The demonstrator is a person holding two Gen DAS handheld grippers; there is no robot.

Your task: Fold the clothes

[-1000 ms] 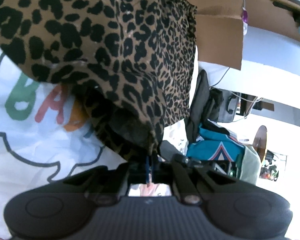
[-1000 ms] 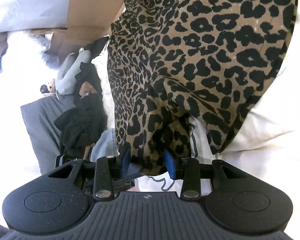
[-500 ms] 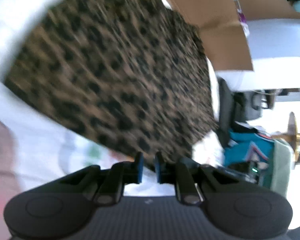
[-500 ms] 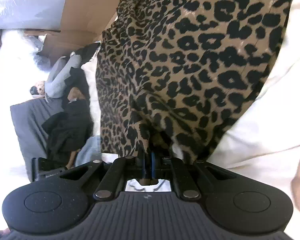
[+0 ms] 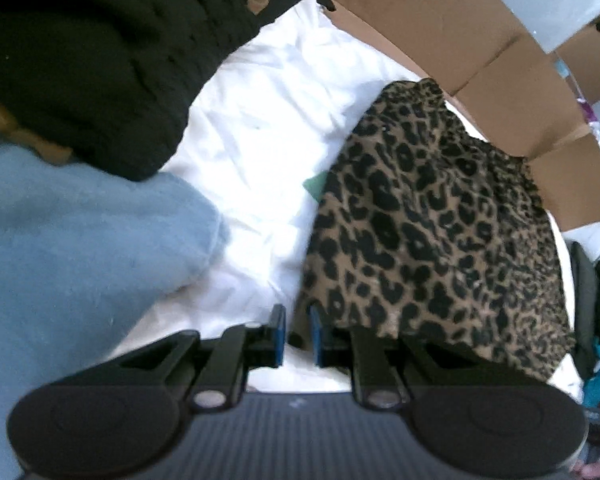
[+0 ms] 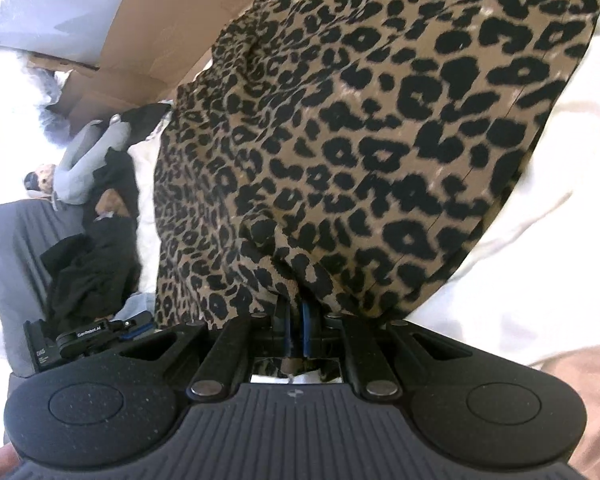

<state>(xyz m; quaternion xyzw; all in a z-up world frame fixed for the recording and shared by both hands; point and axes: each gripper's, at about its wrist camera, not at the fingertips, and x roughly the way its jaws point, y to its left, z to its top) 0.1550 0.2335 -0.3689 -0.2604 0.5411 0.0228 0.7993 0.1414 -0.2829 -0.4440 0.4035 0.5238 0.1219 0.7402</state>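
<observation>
A leopard-print garment (image 5: 432, 232) lies on white fabric (image 5: 268, 120), spreading to the right in the left wrist view. My left gripper (image 5: 297, 334) stands open just off the garment's left edge, with only white fabric showing in the narrow gap between its blue pads (image 5: 278, 332). In the right wrist view the same leopard-print garment (image 6: 360, 140) fills most of the frame. There my right gripper (image 6: 296, 324) is shut on a bunched bit of its near hem.
A black knit garment (image 5: 92, 52) and a light blue one (image 5: 80, 248) lie to the left. Cardboard flaps (image 5: 480, 40) stand behind. Dark clothes (image 6: 92, 264), a grey garment (image 6: 84, 160) and a small black device (image 6: 84, 336) sit left of the right gripper.
My left gripper let go of the leopard-print garment, opened, and swung left toward the black and blue clothes. My right gripper closed on the garment's hem and holds it.
</observation>
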